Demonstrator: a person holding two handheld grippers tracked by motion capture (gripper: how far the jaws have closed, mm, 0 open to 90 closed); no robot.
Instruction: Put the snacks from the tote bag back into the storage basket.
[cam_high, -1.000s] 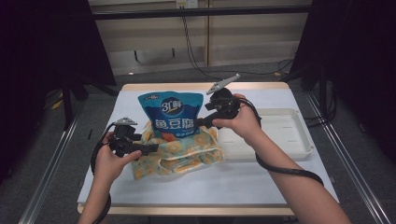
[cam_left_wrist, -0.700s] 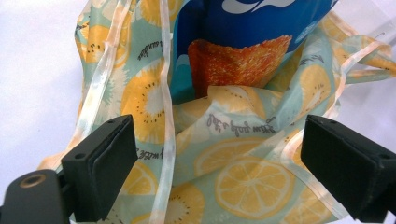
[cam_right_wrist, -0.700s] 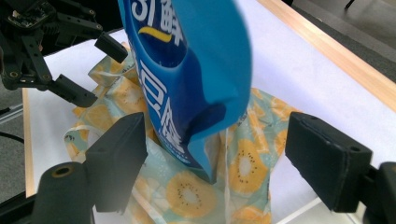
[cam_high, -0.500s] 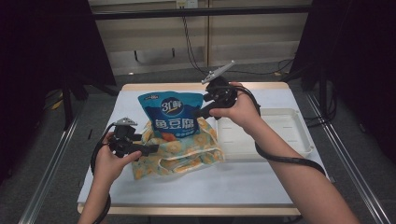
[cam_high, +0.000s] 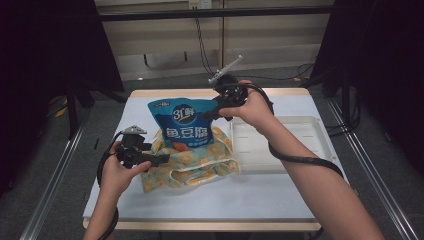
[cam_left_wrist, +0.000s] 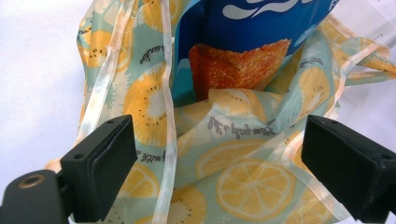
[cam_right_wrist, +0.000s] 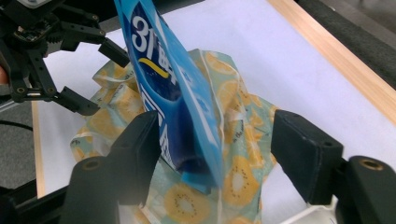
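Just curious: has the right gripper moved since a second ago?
Yes. The right gripper has moved toward the table's far edge, away from the white tray.

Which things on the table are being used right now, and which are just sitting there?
In use:
- blue snack packet
- lemon-print bag
- left gripper
- right gripper

Just sitting there:
- white tray

Blue snack pouch (cam_high: 186, 122) in a teal, lemon-patterned cloth bag (cam_high: 197, 162)
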